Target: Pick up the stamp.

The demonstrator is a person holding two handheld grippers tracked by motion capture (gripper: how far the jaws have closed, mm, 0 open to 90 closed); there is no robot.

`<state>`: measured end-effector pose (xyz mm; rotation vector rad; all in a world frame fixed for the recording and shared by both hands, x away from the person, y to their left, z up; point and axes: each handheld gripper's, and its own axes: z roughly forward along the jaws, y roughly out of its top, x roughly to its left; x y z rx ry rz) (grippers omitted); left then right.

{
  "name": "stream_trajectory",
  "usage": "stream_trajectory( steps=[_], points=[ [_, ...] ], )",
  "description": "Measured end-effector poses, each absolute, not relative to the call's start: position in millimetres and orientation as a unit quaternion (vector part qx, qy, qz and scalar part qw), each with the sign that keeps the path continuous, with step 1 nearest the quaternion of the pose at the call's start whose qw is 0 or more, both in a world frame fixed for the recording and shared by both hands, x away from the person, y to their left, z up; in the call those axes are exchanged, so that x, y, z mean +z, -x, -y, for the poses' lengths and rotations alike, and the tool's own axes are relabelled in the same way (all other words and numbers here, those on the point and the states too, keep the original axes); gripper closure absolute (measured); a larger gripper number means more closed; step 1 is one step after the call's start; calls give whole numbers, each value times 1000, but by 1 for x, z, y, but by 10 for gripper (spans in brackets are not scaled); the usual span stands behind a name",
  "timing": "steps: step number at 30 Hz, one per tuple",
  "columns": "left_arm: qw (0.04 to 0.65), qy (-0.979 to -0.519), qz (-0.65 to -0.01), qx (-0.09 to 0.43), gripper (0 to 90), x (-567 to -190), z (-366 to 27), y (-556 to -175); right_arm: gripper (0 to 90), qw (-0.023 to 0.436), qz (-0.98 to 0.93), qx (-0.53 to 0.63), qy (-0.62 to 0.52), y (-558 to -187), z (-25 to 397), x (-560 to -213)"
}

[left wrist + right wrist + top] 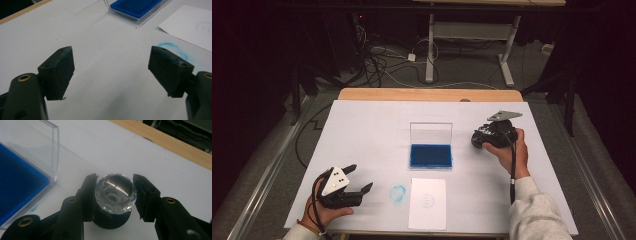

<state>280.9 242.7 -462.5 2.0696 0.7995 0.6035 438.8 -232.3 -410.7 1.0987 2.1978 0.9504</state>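
Observation:
A stamp with a clear faceted knob point(116, 193) on a black base sits between the jaws of my right gripper point(115, 178), which is shut on the knob. In the high view, that right gripper point(477, 140) is just right of the blue ink pad point(431, 156) in its clear case, whose lid point(431, 132) stands upright. The ink pad point(17, 185) lies to the left in the right gripper view. My left gripper point(362, 176) is open and holds nothing, near the table's front left. Its jaws point(111, 50) are spread wide over bare white surface.
A white paper sheet point(427, 202) with a faint round print lies in front of the ink pad. A blue ink smudge point(397, 194) marks the table beside it. The white table sheet point(362, 130) ends at a wooden edge point(427, 95) at the back. Cables and a desk frame are beyond.

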Motion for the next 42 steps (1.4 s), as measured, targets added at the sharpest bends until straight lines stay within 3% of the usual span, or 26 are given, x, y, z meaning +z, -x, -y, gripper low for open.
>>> stream_trajectory(
  steps=[15, 42],
  points=[
    [404, -822, -316, 249, 205, -462, -240, -281, 567, 261, -783, 428, -368, -405, 237, -387],
    [393, -824, -315, 259, 202, -463, -238, -283, 567, 244, -801, 476, -268, -359, 188, -365]
  ],
)
